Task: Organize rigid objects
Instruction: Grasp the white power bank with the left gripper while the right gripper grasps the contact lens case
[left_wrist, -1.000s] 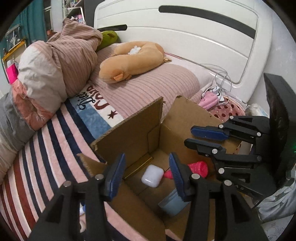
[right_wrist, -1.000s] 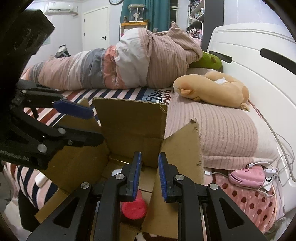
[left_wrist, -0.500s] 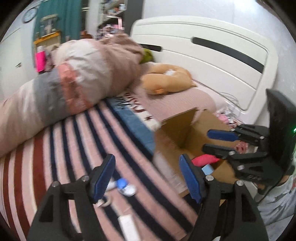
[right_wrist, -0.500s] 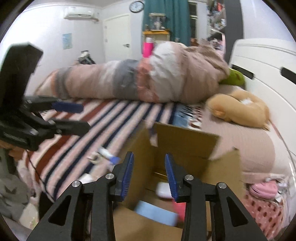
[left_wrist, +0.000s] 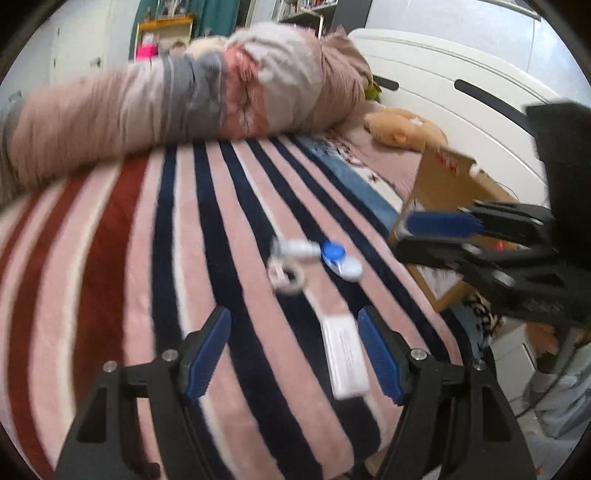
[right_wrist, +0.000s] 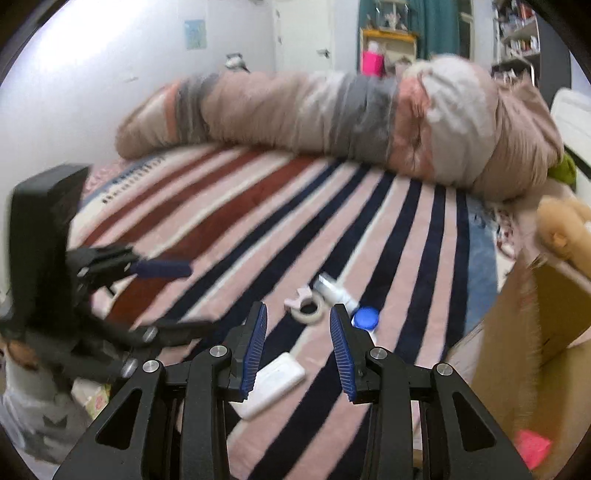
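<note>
Small objects lie on the striped bed: a flat white box (left_wrist: 345, 357) (right_wrist: 271, 384), a tape roll (left_wrist: 287, 276) (right_wrist: 309, 309), a white tube (left_wrist: 295, 248) (right_wrist: 334, 290) and a blue-capped white bottle (left_wrist: 341, 260) (right_wrist: 365, 319). My left gripper (left_wrist: 293, 354) is open and empty above the bed, the white box just inside its right finger. My right gripper (right_wrist: 297, 347) is open and empty, in front of the tape roll and bottle; it also shows in the left wrist view (left_wrist: 428, 236). The cardboard box (left_wrist: 443, 192) (right_wrist: 543, 332) stands at the right with a pink item (right_wrist: 530, 445) inside.
A rolled quilt (left_wrist: 192, 99) (right_wrist: 351, 118) lies across the far side of the bed. A tan plush toy (left_wrist: 402, 129) (right_wrist: 561, 229) lies by the white headboard (left_wrist: 461, 85). The bed edge drops off near the cardboard box.
Both grippers have swung left, away from the cardboard box, over the striped bed. Both have opened wider. The loose objects on the bed have come into view.
</note>
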